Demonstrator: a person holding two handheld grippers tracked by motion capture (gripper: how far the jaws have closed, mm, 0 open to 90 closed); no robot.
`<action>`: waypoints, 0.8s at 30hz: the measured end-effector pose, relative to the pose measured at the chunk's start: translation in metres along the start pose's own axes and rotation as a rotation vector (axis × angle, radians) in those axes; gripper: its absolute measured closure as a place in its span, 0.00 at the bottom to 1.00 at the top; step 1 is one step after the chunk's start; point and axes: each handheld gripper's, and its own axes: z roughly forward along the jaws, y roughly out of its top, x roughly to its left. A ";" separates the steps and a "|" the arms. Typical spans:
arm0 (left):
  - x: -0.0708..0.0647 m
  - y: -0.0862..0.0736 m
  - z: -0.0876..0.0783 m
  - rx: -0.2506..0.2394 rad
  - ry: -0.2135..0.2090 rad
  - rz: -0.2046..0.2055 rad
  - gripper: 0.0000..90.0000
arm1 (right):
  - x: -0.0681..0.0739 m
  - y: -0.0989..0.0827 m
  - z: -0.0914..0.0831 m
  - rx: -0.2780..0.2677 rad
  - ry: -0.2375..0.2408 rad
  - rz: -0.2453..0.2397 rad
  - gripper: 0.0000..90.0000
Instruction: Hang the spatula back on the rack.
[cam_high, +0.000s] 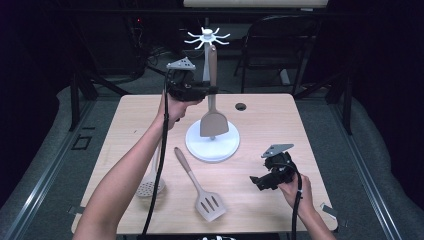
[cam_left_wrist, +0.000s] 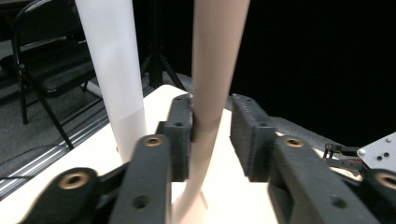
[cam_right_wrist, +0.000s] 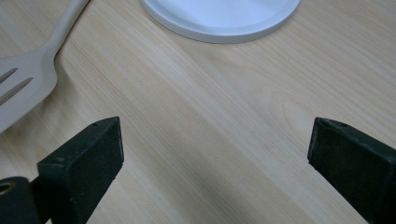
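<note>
I have the solid spatula (cam_high: 213, 107) hung from the white utensil stand (cam_high: 212, 142) near the desk's far edge, so I would draw the left gripper (cam_high: 212, 90) straight back without nudging the handle. Its jaws are parted, one pad barely brushing the handle, while the right gripper (cam_high: 256, 182) waits spread near the desk's right edge. The spatula's long axis runs vertical, blade down above the stand's round base.

A light wooden desk (cam_high: 280, 125) filled the middle of the frame. At its centre stood the round white base (cam_high: 212, 145) of a utensil stand. Lower left lay a perforated skimmer (cam_high: 150, 186), and just right of it a slotted spatula (cam_high: 202, 195). A dark grommet hole (cam_high: 241, 106) sat near the upper edge.
</note>
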 end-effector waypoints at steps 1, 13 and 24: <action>0.000 0.000 0.000 0.002 -0.001 -0.003 0.72 | 0.000 0.000 0.000 0.002 0.000 0.000 0.03; -0.005 -0.007 -0.020 0.028 0.053 -0.009 0.30 | 0.002 0.001 0.001 0.020 -0.005 -0.012 0.04; 0.000 0.004 -0.047 0.002 0.095 -0.015 0.18 | 0.002 0.001 0.004 0.021 -0.010 -0.007 0.05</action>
